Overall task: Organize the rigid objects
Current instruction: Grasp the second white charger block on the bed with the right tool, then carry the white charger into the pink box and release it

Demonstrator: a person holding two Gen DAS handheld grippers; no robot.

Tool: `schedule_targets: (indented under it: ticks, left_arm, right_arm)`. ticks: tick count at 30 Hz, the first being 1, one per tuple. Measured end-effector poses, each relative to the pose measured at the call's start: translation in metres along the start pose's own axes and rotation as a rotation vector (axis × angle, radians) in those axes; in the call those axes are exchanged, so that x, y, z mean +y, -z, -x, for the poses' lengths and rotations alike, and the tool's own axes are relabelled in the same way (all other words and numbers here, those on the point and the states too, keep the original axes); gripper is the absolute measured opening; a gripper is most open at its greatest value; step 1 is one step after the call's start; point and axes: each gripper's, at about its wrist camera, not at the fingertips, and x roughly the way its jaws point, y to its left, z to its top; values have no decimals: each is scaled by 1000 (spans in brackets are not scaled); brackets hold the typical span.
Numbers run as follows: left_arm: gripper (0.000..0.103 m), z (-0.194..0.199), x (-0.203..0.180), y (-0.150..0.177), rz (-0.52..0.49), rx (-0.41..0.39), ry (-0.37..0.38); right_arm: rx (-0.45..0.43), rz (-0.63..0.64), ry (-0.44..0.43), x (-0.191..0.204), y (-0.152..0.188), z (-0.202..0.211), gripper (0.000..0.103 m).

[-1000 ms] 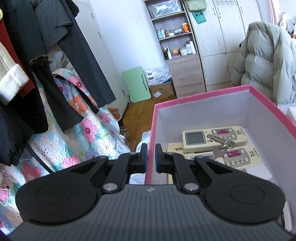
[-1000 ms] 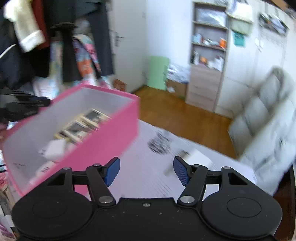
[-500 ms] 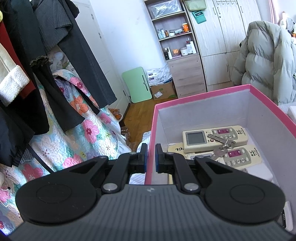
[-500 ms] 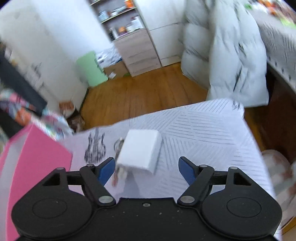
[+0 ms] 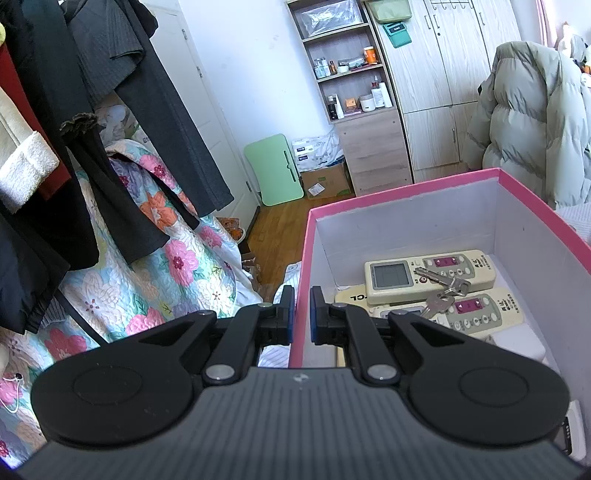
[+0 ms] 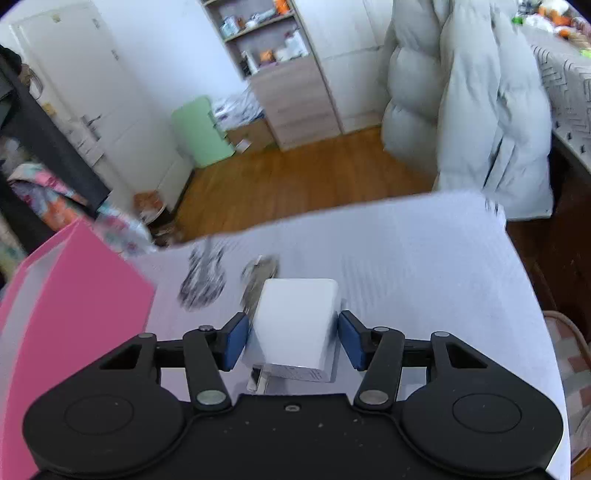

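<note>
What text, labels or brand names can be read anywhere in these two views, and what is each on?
"CL", end of a cut-off word: cream remote lowest in the pink box.
Button labels on the upper remote and middle remote: too small.
Teal tag on the wardrobe, cardboard box label: blurred.
White charger: none.

Bright, cool daylight fills the room and casts only soft shadows. The left wrist view is sharp, its door [image 5: 207,122] and wardrobe [image 5: 443,74] lines bowed by the fisheye. The right wrist view is smeared by motion blur, worst on the patterned cloth [image 6: 388,258], with dark rounded corners.
</note>
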Motion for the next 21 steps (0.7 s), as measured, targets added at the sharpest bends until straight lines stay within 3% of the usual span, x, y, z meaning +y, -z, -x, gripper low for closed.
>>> schedule_targets:
  ticks: [9,11,17,21]
  left_arm:
    - [8,2,-7,-1,-8,16,-16]
    - [8,3,-8,-1,-15,13,-18]
    - [8,1,-4,-1,0,13,-5]
    - [8,1,-3,-1,-1,7,-10]
  right_arm:
    - [22,248,126,37,18,-7,62]
    - [1,294,156,43,21,-8,56]
    - [-60,281,47,54,36,34,54]
    - [-126,278,-162,79,37,88,54]
